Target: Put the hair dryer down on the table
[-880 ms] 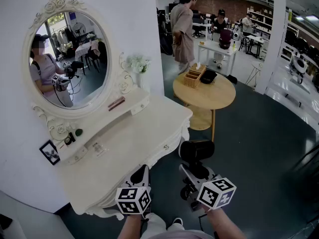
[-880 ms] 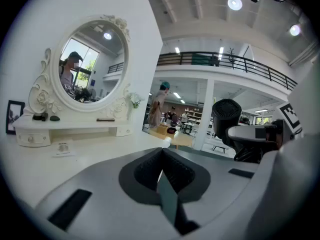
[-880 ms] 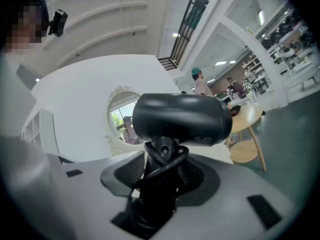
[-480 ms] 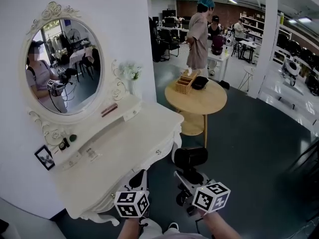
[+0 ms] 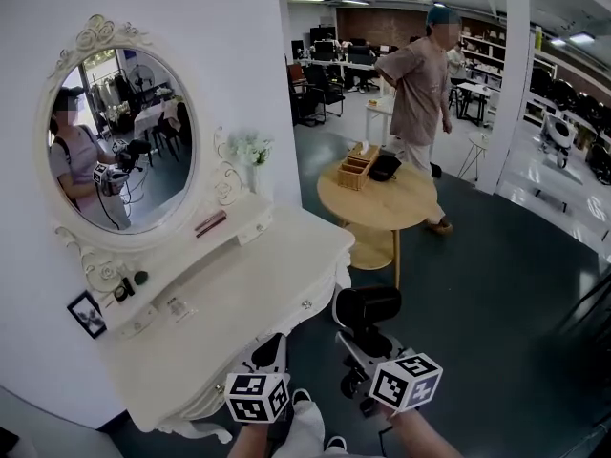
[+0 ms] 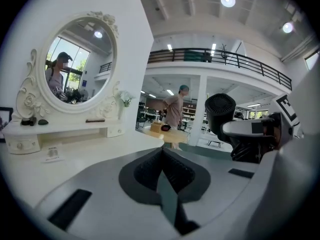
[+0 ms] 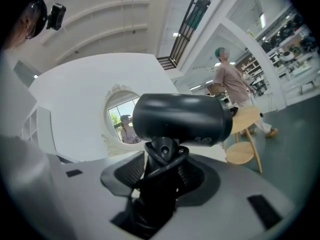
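While the right gripper (image 5: 359, 343) is clamping its jaws on the handle of the hair dryer (image 5: 368, 305), the dryer is hanging clear of the dressing table (image 5: 250, 299). It is sitting just off that table's front edge near the rounded corner, above the dark floor (image 5: 496, 284) and not resting on the tabletop. The black barrel is lying crosswise directly above the jaws, and the cord is looping around the handle where the pads are pressing. The left gripper (image 5: 271, 349) is hovering at the dressing table's front edge, beside the right gripper and apart from the dryer. Its jaws are lying together with nothing between them. In the left gripper view, the dryer's grilled end is showing to the right of the dressing table. An oval mirror (image 5: 119, 136) is standing at the back of the dressing table. A round wooden table (image 5: 410, 203) is standing beyond its far end, with a person (image 5: 420, 93) standing behind it.
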The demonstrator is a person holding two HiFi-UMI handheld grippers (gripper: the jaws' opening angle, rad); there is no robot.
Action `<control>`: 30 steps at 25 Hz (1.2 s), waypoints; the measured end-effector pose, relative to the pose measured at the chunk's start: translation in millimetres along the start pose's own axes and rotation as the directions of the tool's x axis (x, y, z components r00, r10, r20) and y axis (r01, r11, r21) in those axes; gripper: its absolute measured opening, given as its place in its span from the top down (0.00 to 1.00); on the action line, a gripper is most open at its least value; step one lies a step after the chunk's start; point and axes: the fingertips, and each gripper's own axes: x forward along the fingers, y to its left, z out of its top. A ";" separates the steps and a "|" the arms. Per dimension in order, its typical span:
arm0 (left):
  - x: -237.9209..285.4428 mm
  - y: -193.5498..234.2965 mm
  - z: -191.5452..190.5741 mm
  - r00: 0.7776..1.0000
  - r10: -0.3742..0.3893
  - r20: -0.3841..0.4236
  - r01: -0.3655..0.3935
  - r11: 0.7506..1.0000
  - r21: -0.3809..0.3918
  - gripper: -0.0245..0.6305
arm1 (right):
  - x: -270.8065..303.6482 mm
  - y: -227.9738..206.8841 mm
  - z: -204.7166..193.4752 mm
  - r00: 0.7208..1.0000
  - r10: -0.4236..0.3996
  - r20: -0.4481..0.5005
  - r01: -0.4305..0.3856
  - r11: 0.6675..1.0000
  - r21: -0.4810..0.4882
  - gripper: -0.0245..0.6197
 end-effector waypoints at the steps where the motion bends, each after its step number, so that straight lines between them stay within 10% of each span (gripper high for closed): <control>1: 5.4 3.0 1.0 1.000 -0.002 0.001 0.002 1.000 -0.002 0.96 | 5.9 -1.3 1.3 1.000 0.000 0.000 0.000 1.000 -0.003 0.65; 30: 184.2 174.3 72.3 0.999 0.028 0.037 -0.026 0.998 -0.062 0.96 | 257.9 -60.7 62.7 0.999 -0.020 -0.031 0.018 0.998 -0.055 0.65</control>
